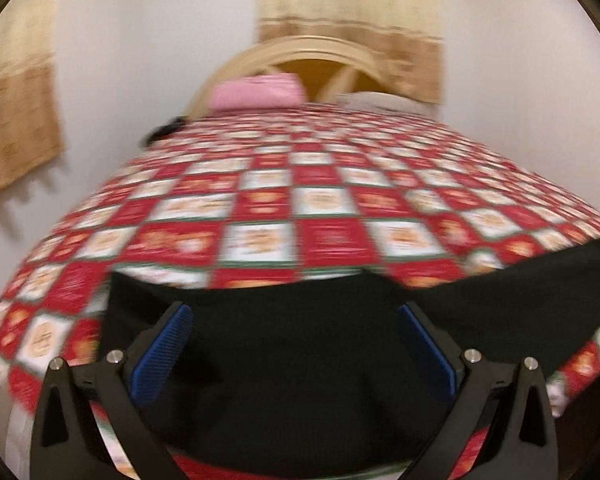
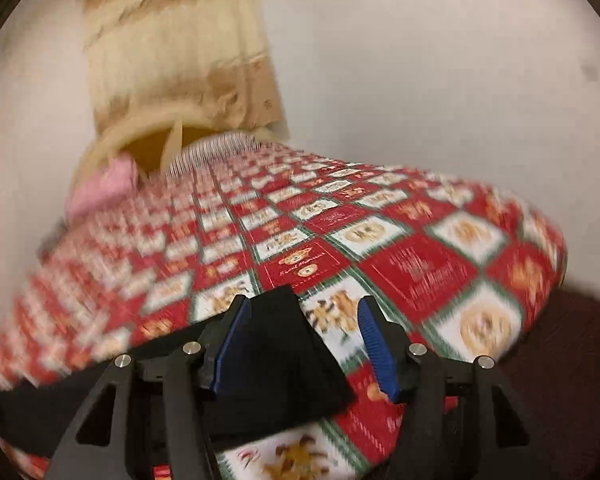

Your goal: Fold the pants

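Black pants [image 1: 300, 368] lie flat on the near part of the bed, stretching off to the right in the left wrist view. My left gripper [image 1: 296, 320] hovers over them with its blue pads [image 1: 178, 332] spread wide and nothing pinched. In the right wrist view a pointed corner of the pants [image 2: 276, 360] sits between the jaws of my right gripper [image 2: 302, 318]. The cloth lies close to the left pad [image 2: 232, 332], while the right pad stands well apart from it over the bedcover. Both views are blurred.
The bed has a red and white checked cover [image 1: 300, 200] [image 2: 380, 248]. A folded pink cloth [image 1: 256, 90] [image 2: 104, 188] and a pale pillow [image 1: 380, 102] lie by the wooden headboard [image 1: 300, 50]. Beige curtains [image 1: 352, 20] hang behind. Dark floor [image 2: 560, 360] lies beyond the bed's right edge.
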`<state>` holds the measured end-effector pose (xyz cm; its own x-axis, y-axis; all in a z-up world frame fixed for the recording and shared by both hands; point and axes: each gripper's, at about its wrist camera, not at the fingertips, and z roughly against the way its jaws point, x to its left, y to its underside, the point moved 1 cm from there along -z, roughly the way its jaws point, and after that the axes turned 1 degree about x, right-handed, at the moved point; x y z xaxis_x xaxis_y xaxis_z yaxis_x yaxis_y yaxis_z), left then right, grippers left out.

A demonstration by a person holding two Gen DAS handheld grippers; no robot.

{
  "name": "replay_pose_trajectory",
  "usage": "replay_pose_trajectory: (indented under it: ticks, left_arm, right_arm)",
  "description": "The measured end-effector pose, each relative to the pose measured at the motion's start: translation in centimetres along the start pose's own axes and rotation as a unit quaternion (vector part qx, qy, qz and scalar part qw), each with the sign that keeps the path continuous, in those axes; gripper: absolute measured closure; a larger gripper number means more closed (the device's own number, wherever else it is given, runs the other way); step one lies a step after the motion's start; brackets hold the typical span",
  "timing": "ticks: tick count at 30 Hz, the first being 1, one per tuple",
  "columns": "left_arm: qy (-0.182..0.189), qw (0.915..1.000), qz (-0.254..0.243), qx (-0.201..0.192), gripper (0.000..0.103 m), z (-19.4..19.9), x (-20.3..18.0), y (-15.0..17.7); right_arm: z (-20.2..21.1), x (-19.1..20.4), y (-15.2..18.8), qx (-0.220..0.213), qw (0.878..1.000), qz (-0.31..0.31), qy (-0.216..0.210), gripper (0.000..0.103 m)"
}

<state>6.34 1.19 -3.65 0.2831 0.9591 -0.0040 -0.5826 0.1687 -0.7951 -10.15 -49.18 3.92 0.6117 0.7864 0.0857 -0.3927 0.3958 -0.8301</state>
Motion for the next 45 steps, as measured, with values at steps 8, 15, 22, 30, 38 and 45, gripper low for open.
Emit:
replay_pose_trajectory:
  ticks: [8, 15, 22, 30, 38, 45]
  left_arm:
    - [0.075, 0.9931, -0.089, 0.014, 0.000, -1.0, -8.9, 0.5]
    - [0.088, 0.9914, -0.087, 0.042, 0.000, -2.2, -10.0, 2.3]
    - [0.078, 0.9918, -0.061, 0.080, 0.000, -3.4, -9.5, 4.2]
    - [0.072, 0.9927, -0.057, 0.078, 0.000, -3.0, -9.4, 4.6]
    - [0.071, 0.9928, -0.059, 0.077, 0.000, -3.1, -9.5, 4.6]
    - [0.074, 0.9929, -0.053, 0.077, 0.000, -3.0, -9.3, 4.5]
  right_arm:
    - [-7.4, 2.3, 1.6, 0.082, 0.994, 0.067, 0.012, 0.084]
    - [-1.2, 2.2, 2.2, 0.037, 0.994, -0.029, -0.097, 0.055]
    - [2.9, 5.4, 8.9, 0.029, 0.982, -0.068, -0.173, 0.035]
    - [1.0, 7.4, 10.3, 0.057, 0.980, -0.065, -0.177, 0.047]
    - [-0.3, 9.7, 10.8, 0.084, 0.972, -0.052, -0.215, 0.052]
    - [-2.0, 11.5, 11.5, 0.117, 0.954, -0.073, -0.268, 0.100]
